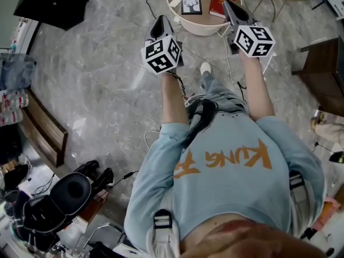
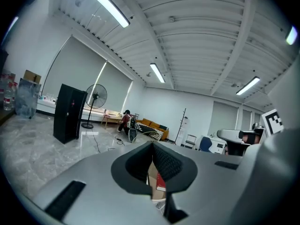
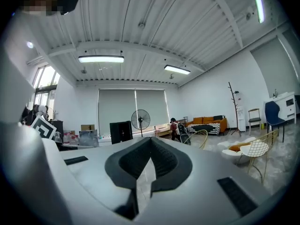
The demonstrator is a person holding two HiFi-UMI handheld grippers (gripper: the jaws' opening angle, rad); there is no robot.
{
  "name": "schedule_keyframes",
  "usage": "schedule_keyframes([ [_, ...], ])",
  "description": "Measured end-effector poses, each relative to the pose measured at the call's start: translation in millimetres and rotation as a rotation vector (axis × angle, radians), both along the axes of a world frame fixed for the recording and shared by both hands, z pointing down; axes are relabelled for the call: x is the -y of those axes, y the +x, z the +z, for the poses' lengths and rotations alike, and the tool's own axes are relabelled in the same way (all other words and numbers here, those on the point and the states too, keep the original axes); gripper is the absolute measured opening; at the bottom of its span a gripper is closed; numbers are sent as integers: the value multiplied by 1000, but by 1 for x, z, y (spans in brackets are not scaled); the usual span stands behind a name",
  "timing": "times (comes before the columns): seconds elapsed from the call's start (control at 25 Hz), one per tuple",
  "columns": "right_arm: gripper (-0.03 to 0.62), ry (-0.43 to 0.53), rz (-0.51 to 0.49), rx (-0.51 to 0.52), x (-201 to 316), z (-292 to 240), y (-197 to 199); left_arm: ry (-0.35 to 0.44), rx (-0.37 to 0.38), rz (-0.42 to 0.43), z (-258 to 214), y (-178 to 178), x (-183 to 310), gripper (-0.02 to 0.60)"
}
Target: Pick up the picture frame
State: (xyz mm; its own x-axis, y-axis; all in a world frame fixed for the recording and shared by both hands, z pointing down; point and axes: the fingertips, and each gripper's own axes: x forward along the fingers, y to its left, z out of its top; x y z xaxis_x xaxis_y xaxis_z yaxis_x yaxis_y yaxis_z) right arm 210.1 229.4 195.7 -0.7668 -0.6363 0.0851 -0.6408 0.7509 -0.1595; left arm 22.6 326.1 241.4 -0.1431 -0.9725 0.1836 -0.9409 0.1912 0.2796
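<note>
The picture frame [image 1: 191,4], black-edged with a pale print of a deer, lies flat on a round light table [image 1: 200,27] at the top of the head view. A red book [image 1: 220,0] lies beside it to the right. My left gripper [image 1: 160,20] hangs over the floor just left of the table, short of the frame, its jaws together and empty. My right gripper [image 1: 229,4] reaches over the table's right rim next to the red book, also shut and empty. In the left gripper view a strip of the red book [image 2: 161,182] shows below the closed tips [image 2: 152,146].
A black cabinet [image 1: 51,4] stands at the far left and a wooden bench [image 1: 45,130] along the left wall. Dark wooden furniture [image 1: 325,71] is at the right. A black office chair [image 1: 64,195] sits at the lower left. Cables [image 1: 148,4] trail over the marble floor near the table.
</note>
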Motion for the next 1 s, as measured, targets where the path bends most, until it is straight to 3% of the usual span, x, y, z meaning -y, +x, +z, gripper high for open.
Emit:
schedule_keyframes([
  [0.32,-3,-72,-8,-2,106,25,-18,-34,-25,-17,10,-18,93,20],
  [0.64,-3,-179,10,36,213,70,-32,-154,-41,3,62,-29,192,20],
  [1.0,-3,-233,80,90,295,82,-10,-207,42,68,65,-10,266,20],
])
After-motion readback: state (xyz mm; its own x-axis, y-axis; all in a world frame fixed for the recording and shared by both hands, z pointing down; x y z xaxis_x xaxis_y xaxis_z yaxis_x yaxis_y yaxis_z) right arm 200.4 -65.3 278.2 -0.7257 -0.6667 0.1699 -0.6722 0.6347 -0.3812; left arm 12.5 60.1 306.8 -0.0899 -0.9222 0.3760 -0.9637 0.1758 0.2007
